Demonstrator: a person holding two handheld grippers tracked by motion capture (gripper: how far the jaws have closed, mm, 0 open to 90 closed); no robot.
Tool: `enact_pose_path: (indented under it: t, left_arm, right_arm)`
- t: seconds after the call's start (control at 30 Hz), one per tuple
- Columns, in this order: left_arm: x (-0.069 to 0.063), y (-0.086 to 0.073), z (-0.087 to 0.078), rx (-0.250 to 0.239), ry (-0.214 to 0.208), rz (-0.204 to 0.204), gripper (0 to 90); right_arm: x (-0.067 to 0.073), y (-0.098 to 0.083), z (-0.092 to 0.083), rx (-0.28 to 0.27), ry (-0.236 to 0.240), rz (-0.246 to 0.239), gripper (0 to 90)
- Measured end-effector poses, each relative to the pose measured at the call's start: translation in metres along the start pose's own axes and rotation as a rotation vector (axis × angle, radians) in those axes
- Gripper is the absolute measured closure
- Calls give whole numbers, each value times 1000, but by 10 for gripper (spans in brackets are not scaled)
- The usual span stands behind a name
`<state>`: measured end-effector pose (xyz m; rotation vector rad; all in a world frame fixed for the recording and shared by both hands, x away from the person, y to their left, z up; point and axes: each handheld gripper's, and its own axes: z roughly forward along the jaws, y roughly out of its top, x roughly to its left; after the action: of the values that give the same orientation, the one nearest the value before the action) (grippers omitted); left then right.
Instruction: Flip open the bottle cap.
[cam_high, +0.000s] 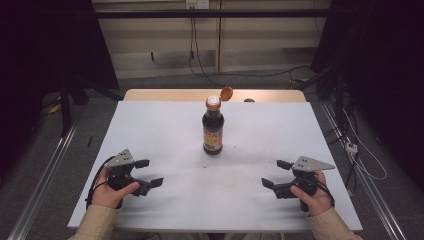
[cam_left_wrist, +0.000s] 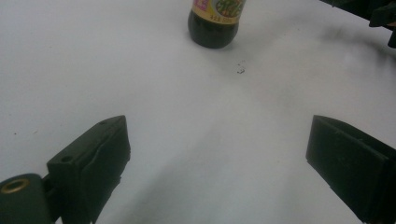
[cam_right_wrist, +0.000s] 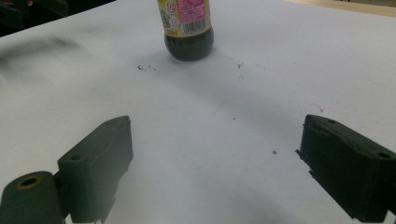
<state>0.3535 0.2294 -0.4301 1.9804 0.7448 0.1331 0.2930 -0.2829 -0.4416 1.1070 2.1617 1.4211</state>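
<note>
A dark sauce bottle (cam_high: 213, 129) stands upright mid-table, its orange flip cap (cam_high: 226, 93) hinged open to the right. Its lower body shows at the top of the left gripper view (cam_left_wrist: 213, 29) and of the right gripper view (cam_right_wrist: 188, 35). My left gripper (cam_high: 149, 173) rests near the front left of the table, open, with nothing between its jaws (cam_left_wrist: 217, 158). At the front right my right gripper (cam_high: 276, 174) is open too, with bare white table between its jaws (cam_right_wrist: 215, 163). Both point inward toward the bottle and stay well short of it.
The white table sheet (cam_high: 165, 125) covers most of a wooden top (cam_high: 165, 94) whose far edge shows bare. A few dark specks (cam_left_wrist: 240, 70) lie on the sheet near the bottle. Cables (cam_high: 350, 145) and metal rails run along the floor on both sides.
</note>
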Motion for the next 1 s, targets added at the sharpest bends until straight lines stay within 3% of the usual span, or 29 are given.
enact_pose_path:
  t: [1.0]
  left_arm:
    - [1, -11, -15, -18, 20, -6, 60]
  right_arm:
    - [2, -1, 0, 2, 4, -1, 97]
